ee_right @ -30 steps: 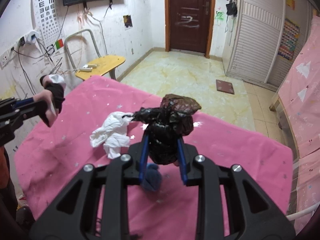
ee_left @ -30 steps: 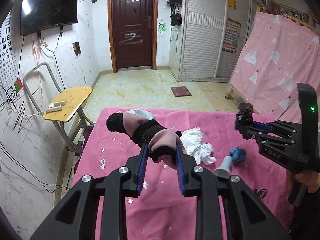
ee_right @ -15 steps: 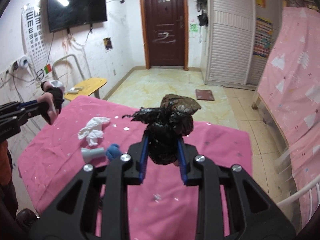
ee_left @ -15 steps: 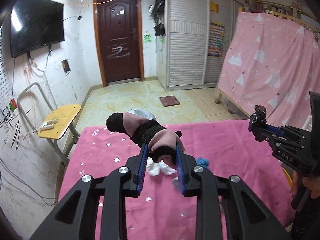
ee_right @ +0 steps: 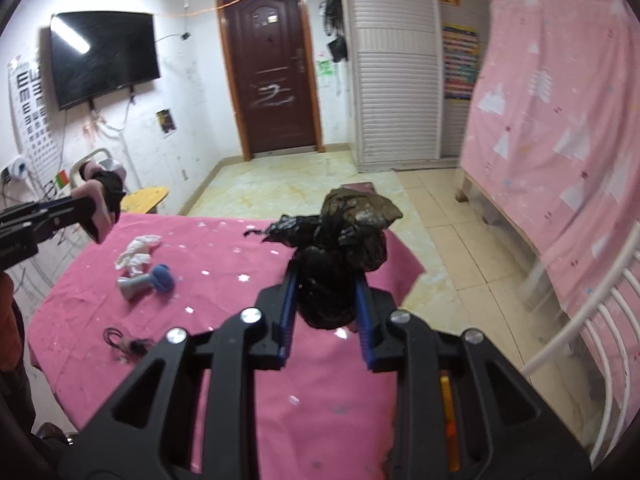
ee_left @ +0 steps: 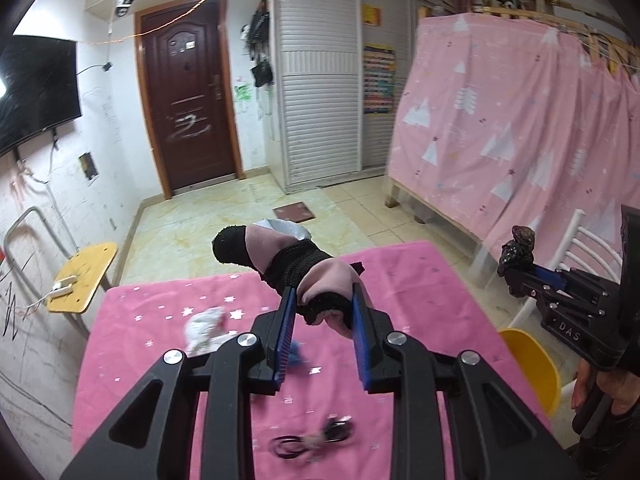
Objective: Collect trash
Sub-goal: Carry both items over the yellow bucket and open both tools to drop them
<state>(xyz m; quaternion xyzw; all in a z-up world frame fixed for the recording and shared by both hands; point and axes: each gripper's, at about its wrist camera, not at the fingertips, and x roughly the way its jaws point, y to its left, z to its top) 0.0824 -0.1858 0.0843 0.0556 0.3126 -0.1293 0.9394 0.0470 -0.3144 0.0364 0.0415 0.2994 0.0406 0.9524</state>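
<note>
My left gripper [ee_left: 324, 318] is shut on a pink and black sock [ee_left: 296, 268], held above the pink table [ee_left: 160, 304]; it also shows at the left of the right wrist view [ee_right: 100, 216]. My right gripper [ee_right: 326, 312] is shut on a crumpled black plastic bag [ee_right: 340, 256], held above the table's right part; it shows at the right in the left wrist view [ee_left: 518, 252]. A crumpled white tissue [ee_right: 138, 254] and a grey and blue brush-like thing [ee_right: 148, 280] lie on the table.
A black hair tie bundle [ee_right: 124, 344] lies near the table's front. A yellow chair seat [ee_left: 532, 368] with a white backrest [ee_right: 592, 360] stands at the table's right. A yellow desk chair [ee_left: 80, 276] stands at the far left. A pink-draped bed [ee_right: 560, 120] fills the right.
Both grippers have pulled back and risen with their loads still held; the views swung right, and the tissue and brush now lie farther left and away.
</note>
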